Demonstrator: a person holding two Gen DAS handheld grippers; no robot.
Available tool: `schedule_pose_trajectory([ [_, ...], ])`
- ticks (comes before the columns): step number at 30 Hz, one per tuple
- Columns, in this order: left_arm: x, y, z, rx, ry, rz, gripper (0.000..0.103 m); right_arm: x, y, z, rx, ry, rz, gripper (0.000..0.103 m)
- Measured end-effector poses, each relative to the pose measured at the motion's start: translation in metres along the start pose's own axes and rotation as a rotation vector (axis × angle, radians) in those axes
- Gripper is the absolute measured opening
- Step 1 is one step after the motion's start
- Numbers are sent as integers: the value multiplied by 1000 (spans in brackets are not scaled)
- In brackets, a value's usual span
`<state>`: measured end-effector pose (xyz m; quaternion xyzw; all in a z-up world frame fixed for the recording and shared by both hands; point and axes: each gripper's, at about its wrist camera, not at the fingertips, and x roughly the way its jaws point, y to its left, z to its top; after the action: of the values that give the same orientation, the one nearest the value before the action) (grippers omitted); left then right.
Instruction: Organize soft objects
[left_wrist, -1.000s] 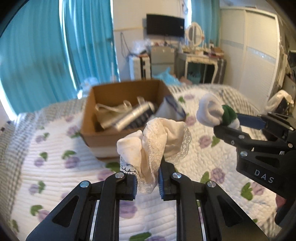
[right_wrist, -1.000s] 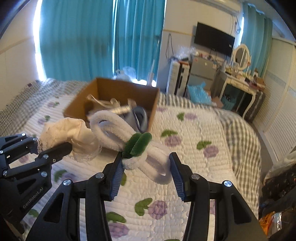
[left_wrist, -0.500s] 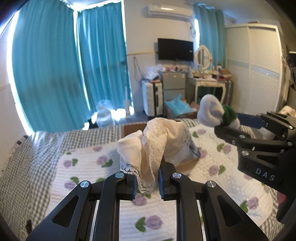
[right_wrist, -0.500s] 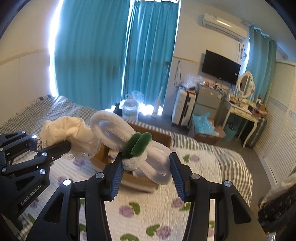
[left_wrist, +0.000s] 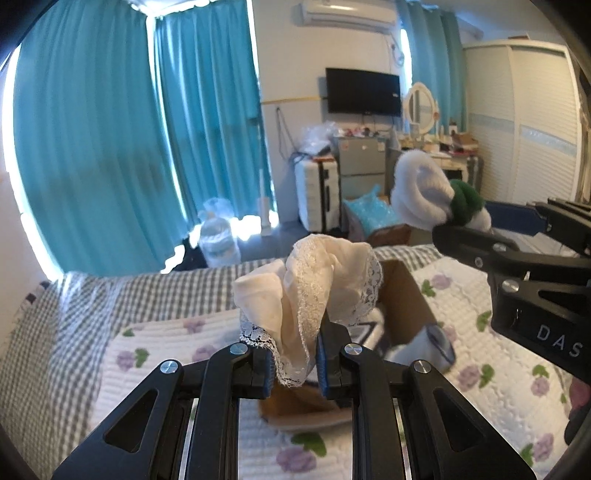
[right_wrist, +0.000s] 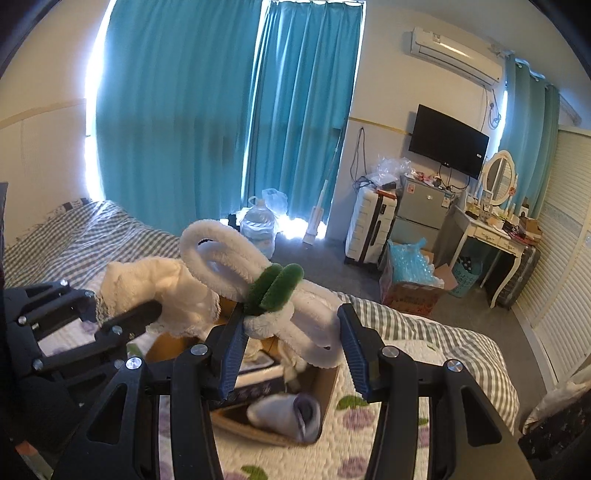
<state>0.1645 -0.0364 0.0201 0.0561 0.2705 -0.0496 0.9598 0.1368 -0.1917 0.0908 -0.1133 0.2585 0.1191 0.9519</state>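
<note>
My left gripper (left_wrist: 295, 363) is shut on a cream lace-edged cloth (left_wrist: 310, 284), held in the air over the cardboard box (left_wrist: 402, 299). My right gripper (right_wrist: 291, 350) is shut on a white fluffy looped item with a green band (right_wrist: 273, 284), also held above the box (right_wrist: 325, 384). In the left wrist view the right gripper (left_wrist: 476, 229) and the white item (left_wrist: 421, 192) show at the right. In the right wrist view the left gripper (right_wrist: 110, 314) and the cloth (right_wrist: 162, 284) show at the left. The box holds a rolled grey-white sock (right_wrist: 288, 413) and other items.
The box sits on a bed with a flowered quilt (left_wrist: 509, 365) and a grey checked blanket (left_wrist: 74, 321). Beyond the bed are teal curtains (right_wrist: 221, 110), a water jug (right_wrist: 258, 225), a white suitcase (right_wrist: 373, 221), a small fridge (right_wrist: 421, 214) and a dressing table (right_wrist: 491, 229).
Both grippers have risen and tilted up with their items. The box has dropped low in both views, now under and behind the fingers, and more of the room shows.
</note>
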Motion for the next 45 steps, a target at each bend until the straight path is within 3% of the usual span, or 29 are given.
schedule_pose_trajectory([
  [10,73,-15,-10,30,78,-8,17,81,-17,-5,-11,70,2,48],
  [13,84,-16,-14,30,88,-38,24,98,-18,-12,-9,88,13,48],
  [14,88,-17,-16,36,95,-59,27,103,-17,-14,-9,94,16,48],
  [15,91,-18,-16,46,109,-71,47,107,-15,-17,-10,100,18,48],
  [17,97,-21,-18,65,132,-36,76,114,-15,-20,-7,108,27,48],
  [20,89,-18,-19,64,64,-7,81,123,-15,-23,-6,122,33,48],
  [23,88,-12,-18,50,69,-11,81,130,-14,-25,2,131,38,49],
  [25,87,-7,-19,43,68,-7,81,132,-15,-26,18,118,52,54],
  [26,85,-5,-20,43,65,-1,81,132,-16,-26,28,107,58,60],
  [27,83,-5,-19,43,62,5,81,132,-17,-26,42,96,62,79],
  [28,82,-3,-21,42,60,9,81,131,-18,-26,57,91,58,85],
  [29,79,-1,-22,40,59,11,81,129,-19,-26,68,89,56,85],
  [34,55,3,-14,32,37,23,81,98,-30,-15,116,54,41,85],
  [41,-35,9,25,16,-102,33,81,-21,-32,33,104,-108,-5,85],
  [43,-66,11,37,15,-151,30,87,-62,-31,47,107,-164,-3,86],
  [45,-102,13,46,20,-221,39,102,-101,-28,59,104,-219,-4,89],
])
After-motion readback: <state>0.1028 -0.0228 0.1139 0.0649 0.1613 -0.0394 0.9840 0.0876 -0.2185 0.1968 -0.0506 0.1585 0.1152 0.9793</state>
